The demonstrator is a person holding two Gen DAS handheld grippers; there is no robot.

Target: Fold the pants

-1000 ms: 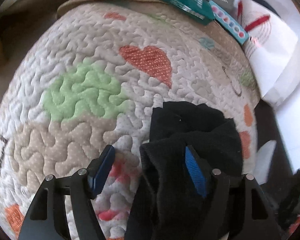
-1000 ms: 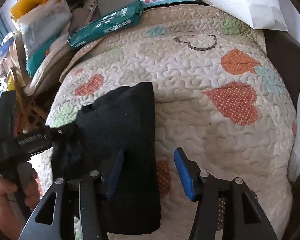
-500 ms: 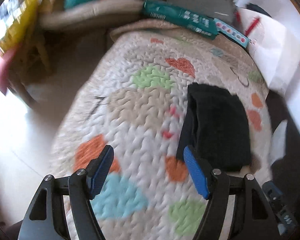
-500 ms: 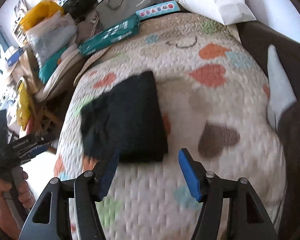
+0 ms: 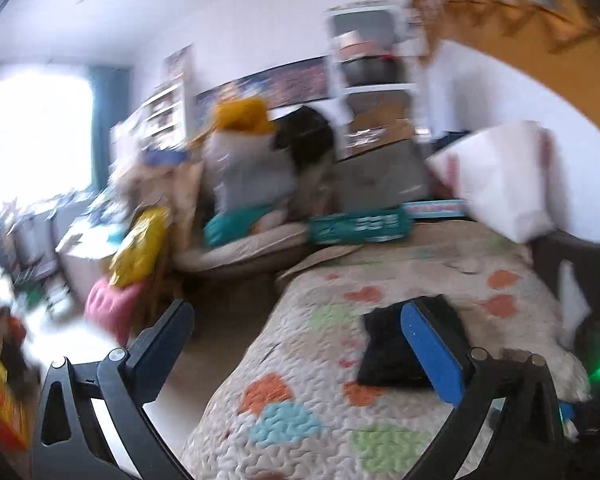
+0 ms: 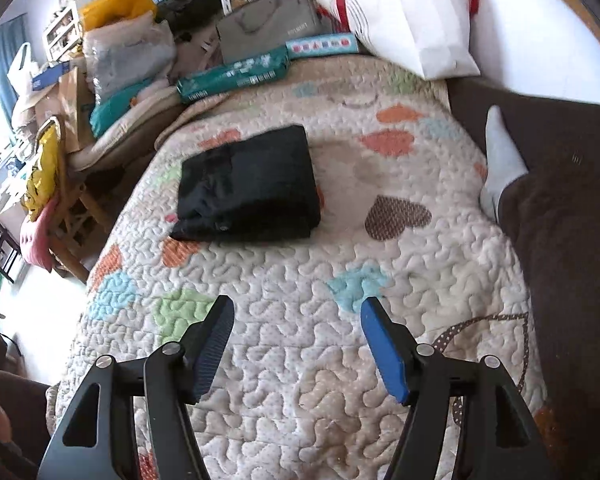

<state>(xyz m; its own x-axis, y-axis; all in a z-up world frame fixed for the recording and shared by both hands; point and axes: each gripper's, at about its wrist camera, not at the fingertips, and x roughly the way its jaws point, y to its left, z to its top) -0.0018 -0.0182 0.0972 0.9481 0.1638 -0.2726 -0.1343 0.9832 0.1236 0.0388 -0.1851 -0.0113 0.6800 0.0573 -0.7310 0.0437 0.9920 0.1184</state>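
Since the black pants (image 6: 248, 184) lie folded flat on the quilt (image 6: 300, 340), soft, light and floppy, best pinched at a thick folded edge, left gripper (image 5: 298, 340) and right gripper (image 6: 296, 340) both gape empty, jaws just opening, well clear.

Light: I see daylight pouring from a window (image 5: 36, 140) at left, blown out to white.
Left view: smeared with blur all over; shelves (image 5: 374, 80) and clutter are soft.
Right view: sharp, evenly lit; quilt (image 6: 300, 280) stitching reads crisply.
Shadows: soft, faint under the pants (image 6: 248, 184).
Edges: fisheye bends both views, corners dark.
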